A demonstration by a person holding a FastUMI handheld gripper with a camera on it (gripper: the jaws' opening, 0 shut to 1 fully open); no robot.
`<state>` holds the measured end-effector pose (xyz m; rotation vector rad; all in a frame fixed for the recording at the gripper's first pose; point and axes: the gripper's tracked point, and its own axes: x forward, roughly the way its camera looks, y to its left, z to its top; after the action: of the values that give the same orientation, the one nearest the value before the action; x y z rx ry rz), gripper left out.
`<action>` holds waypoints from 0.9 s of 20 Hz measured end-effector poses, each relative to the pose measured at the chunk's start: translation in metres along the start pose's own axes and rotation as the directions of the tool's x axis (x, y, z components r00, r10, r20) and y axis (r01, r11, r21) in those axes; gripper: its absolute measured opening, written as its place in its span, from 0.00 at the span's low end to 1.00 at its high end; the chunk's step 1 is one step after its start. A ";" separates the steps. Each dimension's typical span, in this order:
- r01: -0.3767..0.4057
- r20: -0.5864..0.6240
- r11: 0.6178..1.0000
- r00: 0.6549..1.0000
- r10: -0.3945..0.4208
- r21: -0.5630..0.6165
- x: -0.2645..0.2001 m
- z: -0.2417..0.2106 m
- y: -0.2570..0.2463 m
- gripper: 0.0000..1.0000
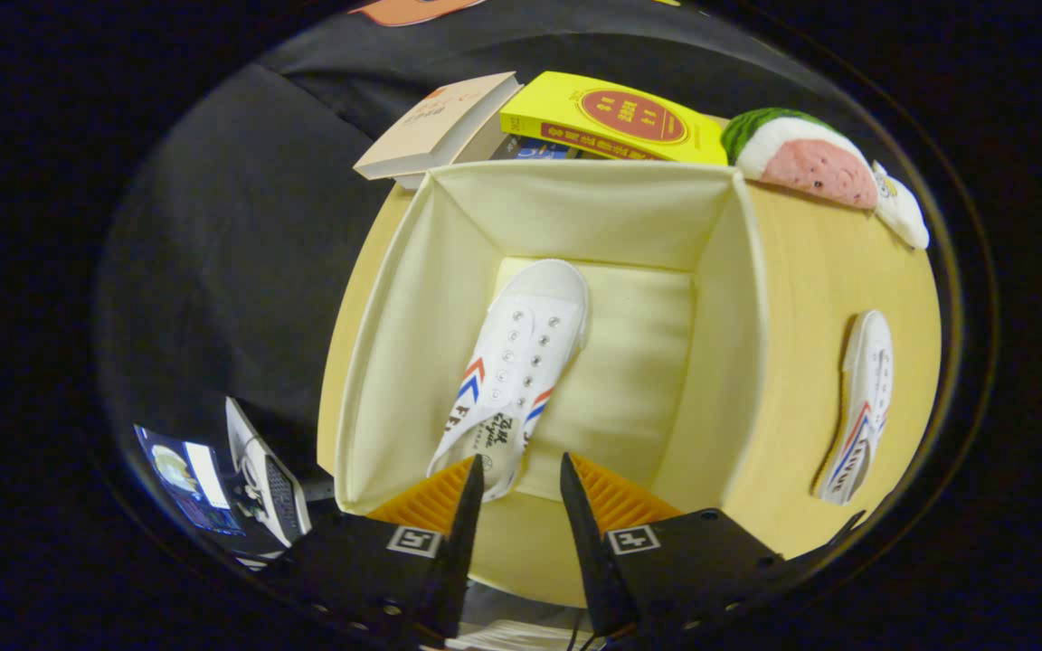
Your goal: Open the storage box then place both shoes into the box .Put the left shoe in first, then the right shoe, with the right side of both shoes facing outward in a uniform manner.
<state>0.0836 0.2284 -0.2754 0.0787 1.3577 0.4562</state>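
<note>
Box: storage box (394, 298) open on the table (810, 362), w/ one shoe (512, 371) lying inside, toe away from gripper.
2nd shoe: other shoe (860, 407) on table, right of box, well apart.
Gripper: gripper (521, 479) over box near edge, fingers apart, gripping nothing; shoe heel just ahead of left finger.
Behind box: books (611, 117), plush toy (810, 158).

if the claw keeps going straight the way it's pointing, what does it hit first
Most likely the heel of the shoe in the box, just ahead of the open claw, slightly toward one finger. Depth is unclear; missing that, the storage box floor.
</note>
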 end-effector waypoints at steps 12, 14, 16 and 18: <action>0.020 0.039 1.000 0.999 -0.021 0.013 -0.087 -0.048 -0.136 0.97; 0.065 0.049 0.998 0.997 -0.066 0.018 -0.086 -0.054 -0.176 0.97; 0.115 0.054 0.993 0.992 -0.116 0.031 -0.082 -0.060 -0.220 0.97; 0.134 0.036 0.988 0.990 -0.136 0.071 -0.076 -0.067 -0.255 0.97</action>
<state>0.0782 -0.0445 -0.3002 0.0521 1.3290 0.2926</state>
